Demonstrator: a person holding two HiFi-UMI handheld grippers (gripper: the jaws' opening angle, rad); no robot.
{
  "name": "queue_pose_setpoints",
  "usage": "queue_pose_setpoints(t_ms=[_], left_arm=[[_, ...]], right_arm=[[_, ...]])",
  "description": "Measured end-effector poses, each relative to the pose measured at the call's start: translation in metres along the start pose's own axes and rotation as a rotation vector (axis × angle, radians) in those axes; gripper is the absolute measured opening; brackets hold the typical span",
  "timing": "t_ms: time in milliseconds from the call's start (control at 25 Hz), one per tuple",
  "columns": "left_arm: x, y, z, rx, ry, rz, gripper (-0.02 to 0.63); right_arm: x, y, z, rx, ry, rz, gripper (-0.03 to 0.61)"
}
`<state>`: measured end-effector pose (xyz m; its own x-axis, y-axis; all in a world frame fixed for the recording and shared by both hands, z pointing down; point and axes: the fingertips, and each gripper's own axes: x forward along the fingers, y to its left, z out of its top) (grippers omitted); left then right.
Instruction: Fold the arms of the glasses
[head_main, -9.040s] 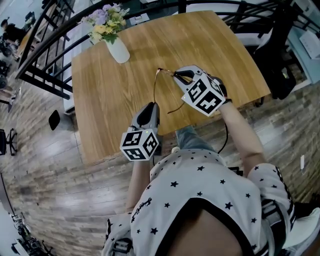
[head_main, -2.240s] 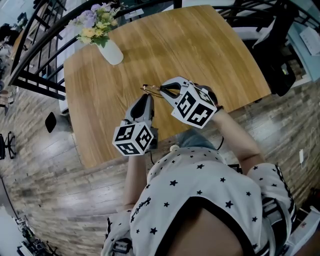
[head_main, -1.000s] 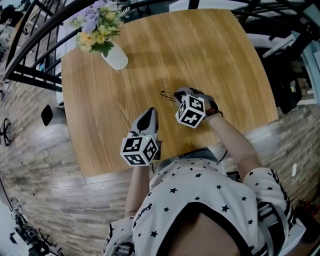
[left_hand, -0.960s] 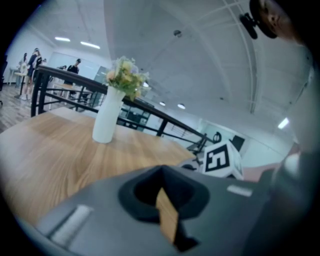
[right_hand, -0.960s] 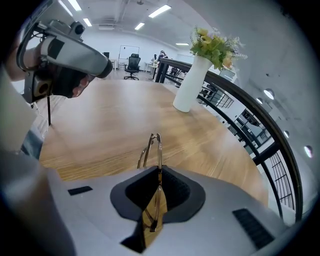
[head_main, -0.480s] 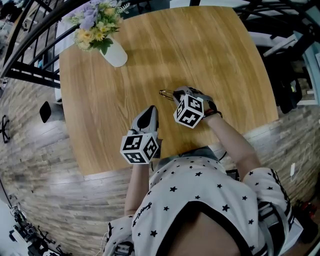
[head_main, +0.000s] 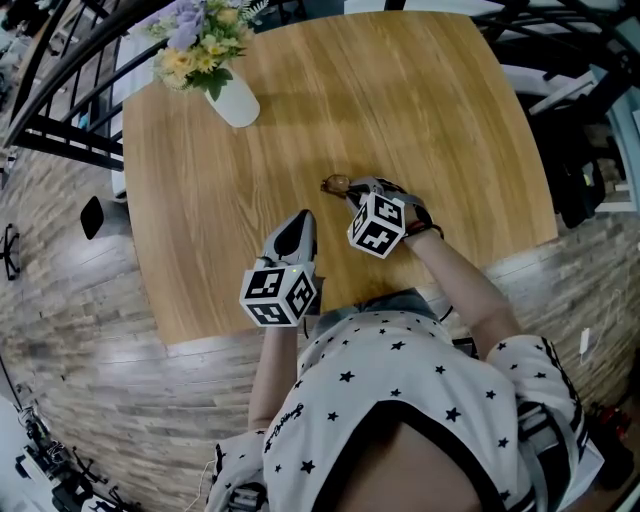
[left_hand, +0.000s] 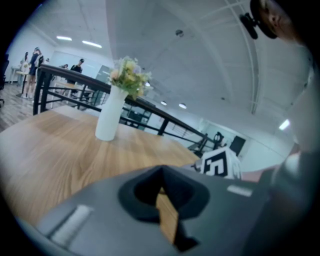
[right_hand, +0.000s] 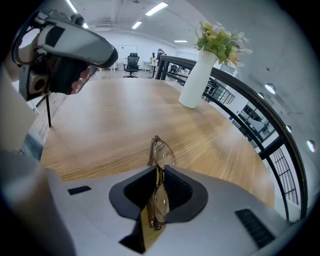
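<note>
The glasses (head_main: 335, 185) have a thin brown frame and clear lenses, and their arms lie folded against the frame. My right gripper (head_main: 350, 192) is shut on them low over the wooden table (head_main: 420, 100). In the right gripper view the glasses (right_hand: 161, 152) stand on edge between the jaws of my right gripper (right_hand: 157, 169). One lens pokes out ahead and the other sits back inside the jaws. My left gripper (head_main: 302, 218) rests shut and holds nothing, to the left of the right one and nearer the table's front edge. In its own view the left gripper (left_hand: 161, 180) has nothing between its jaws.
A white vase (head_main: 235, 100) with flowers stands at the table's far left corner; the white vase (right_hand: 196, 82) also shows ahead of the glasses. A black railing (head_main: 60, 90) runs past the table's left side. The person's body is close to the front edge.
Nine seconds ago the glasses' arms stood open; now they are folded. Since two seconds ago my right gripper has sunk toward the table with them. The left gripper has stayed put.
</note>
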<state>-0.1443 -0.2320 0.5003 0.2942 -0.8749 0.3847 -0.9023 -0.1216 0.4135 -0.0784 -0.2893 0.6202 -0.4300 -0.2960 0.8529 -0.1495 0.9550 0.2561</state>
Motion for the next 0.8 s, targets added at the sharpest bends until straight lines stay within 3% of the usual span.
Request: queue_pose_setpoints(t_ms=[280, 800], left_arm=[[-0.011, -0.006, 0.000, 0.005, -0.010, -0.003, 0.006], [-0.048, -0.022, -0.005, 0.030, -0.038, -0.025, 0.006]], right_arm=[[-0.007, -0.003, -0.001, 0.005, -0.003, -0.049, 0.028], [-0.055, 0.015, 0.001, 0.192, -0.089, -0.127, 0.028]])
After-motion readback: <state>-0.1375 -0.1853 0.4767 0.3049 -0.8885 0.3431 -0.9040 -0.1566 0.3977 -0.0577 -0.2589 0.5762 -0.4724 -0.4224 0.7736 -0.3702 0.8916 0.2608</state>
